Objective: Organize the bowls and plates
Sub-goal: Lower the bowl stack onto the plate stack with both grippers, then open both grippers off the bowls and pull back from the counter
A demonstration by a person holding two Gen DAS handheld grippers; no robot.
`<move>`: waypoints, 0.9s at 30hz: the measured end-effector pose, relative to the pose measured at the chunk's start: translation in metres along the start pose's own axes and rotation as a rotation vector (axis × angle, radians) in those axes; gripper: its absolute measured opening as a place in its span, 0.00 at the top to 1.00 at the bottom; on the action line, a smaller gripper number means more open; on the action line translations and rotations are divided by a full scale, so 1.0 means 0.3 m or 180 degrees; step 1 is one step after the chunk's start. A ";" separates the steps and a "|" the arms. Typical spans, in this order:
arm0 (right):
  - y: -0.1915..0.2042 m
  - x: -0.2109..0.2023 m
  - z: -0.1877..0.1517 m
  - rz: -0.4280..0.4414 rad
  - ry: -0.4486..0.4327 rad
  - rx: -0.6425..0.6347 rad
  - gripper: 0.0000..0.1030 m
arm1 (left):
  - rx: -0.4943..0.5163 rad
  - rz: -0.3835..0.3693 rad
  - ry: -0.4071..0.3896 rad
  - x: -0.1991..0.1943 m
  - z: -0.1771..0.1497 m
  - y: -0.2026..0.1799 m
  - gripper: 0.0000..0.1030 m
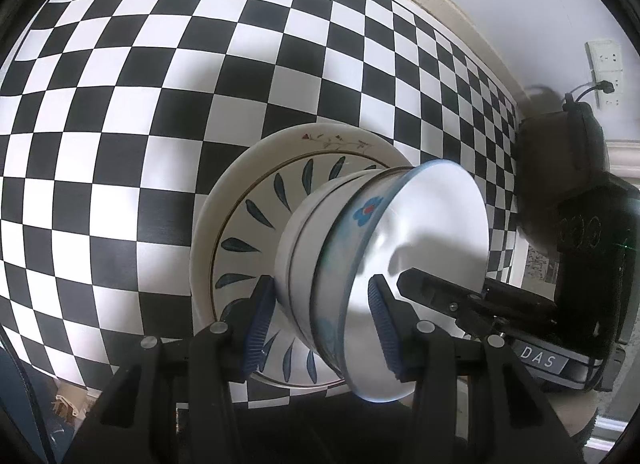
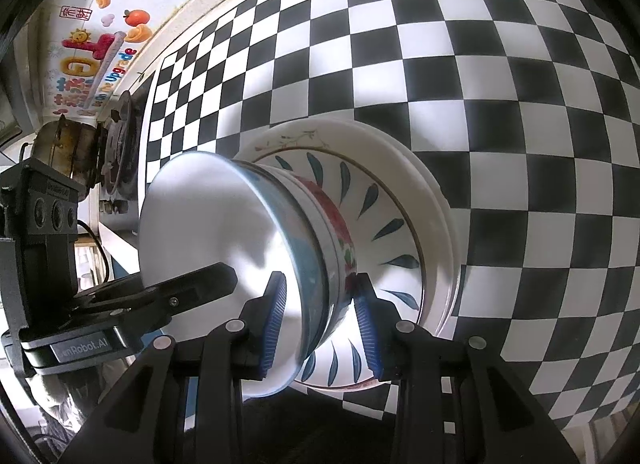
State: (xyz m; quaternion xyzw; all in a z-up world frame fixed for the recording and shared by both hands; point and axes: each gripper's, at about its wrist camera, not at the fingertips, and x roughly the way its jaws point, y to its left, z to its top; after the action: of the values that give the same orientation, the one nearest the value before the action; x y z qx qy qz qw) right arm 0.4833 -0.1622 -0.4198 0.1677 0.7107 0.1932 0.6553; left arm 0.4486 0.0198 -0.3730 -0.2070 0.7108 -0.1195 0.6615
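Observation:
A stack of bowls stands on a plate with blue leaf marks (image 1: 248,216) (image 2: 384,216), which lies on a larger white plate with a flower sprig (image 1: 320,138) (image 2: 400,148). The top bowl (image 1: 432,224) (image 2: 208,216) is white inside with a blue rim. Under it are a white bowl (image 1: 304,232) and a red-flowered bowl (image 2: 340,232). My left gripper (image 1: 322,320) is shut on the stack's wall, one pad inside the top bowl and one outside. My right gripper (image 2: 320,320) grips the opposite side the same way. Each view shows the other gripper's finger (image 1: 424,284) (image 2: 200,280) inside the bowl.
Everything rests on a black-and-white checkered cloth (image 1: 120,104) (image 2: 500,64). A dark pot-like object (image 1: 560,152) and a wall socket (image 1: 606,60) are at the table's end. A burner-like metal thing (image 2: 120,136) and a colourful sticker (image 2: 92,56) stand by the wall.

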 end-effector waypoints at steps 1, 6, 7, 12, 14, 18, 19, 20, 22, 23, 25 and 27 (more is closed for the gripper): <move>-0.002 -0.001 -0.002 0.0000 0.0002 0.0010 0.64 | 0.0013 0.0013 -0.0004 -0.001 -0.003 -0.002 0.57; 0.004 -0.012 -0.015 -0.0076 -0.0016 -0.0014 0.65 | 0.0148 0.0155 -0.0082 -0.019 -0.021 -0.029 0.57; 0.007 -0.015 -0.018 -0.0099 -0.0025 -0.0022 0.65 | 0.0171 0.0202 -0.0105 -0.025 -0.025 -0.036 0.57; 0.035 -0.052 -0.049 -0.0308 -0.0123 -0.0119 0.64 | 0.0323 0.0564 -0.0292 -0.082 -0.067 -0.068 0.55; 0.052 -0.080 -0.072 -0.0416 -0.0195 -0.0170 0.64 | 0.0375 0.0676 -0.0396 -0.115 -0.095 -0.076 0.55; 0.086 -0.144 -0.126 -0.0588 -0.0349 -0.0262 0.64 | 0.0427 0.0822 -0.0581 -0.172 -0.144 -0.083 0.55; 0.095 -0.163 -0.143 -0.0618 -0.0391 -0.0277 0.64 | 0.0432 0.0886 -0.0644 -0.190 -0.158 -0.085 0.55; 0.106 -0.180 -0.158 -0.0642 -0.0419 -0.0293 0.64 | 0.0454 0.0946 -0.0698 -0.205 -0.170 -0.089 0.55; 0.125 -0.212 -0.189 -0.0699 -0.0481 -0.0323 0.54 | 0.0486 0.1021 -0.0803 -0.231 -0.189 -0.097 0.43; 0.136 -0.234 -0.207 -0.0737 -0.0537 -0.0336 0.41 | 0.0522 0.1081 -0.0889 -0.250 -0.202 -0.102 0.40; 0.160 -0.282 -0.247 -0.0809 -0.0677 -0.0360 0.20 | 0.0586 0.1169 -0.1037 -0.279 -0.222 -0.116 0.28; 0.187 -0.320 -0.279 -0.0879 -0.0798 -0.0354 0.16 | 0.0629 0.1265 -0.1210 -0.314 -0.246 -0.128 0.22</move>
State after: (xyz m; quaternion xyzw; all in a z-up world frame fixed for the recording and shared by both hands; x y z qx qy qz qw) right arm 0.4072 -0.1655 -0.3032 0.0549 0.6280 0.1179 0.7672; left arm 0.3844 0.0207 -0.2651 -0.0170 0.5856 -0.0153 0.8102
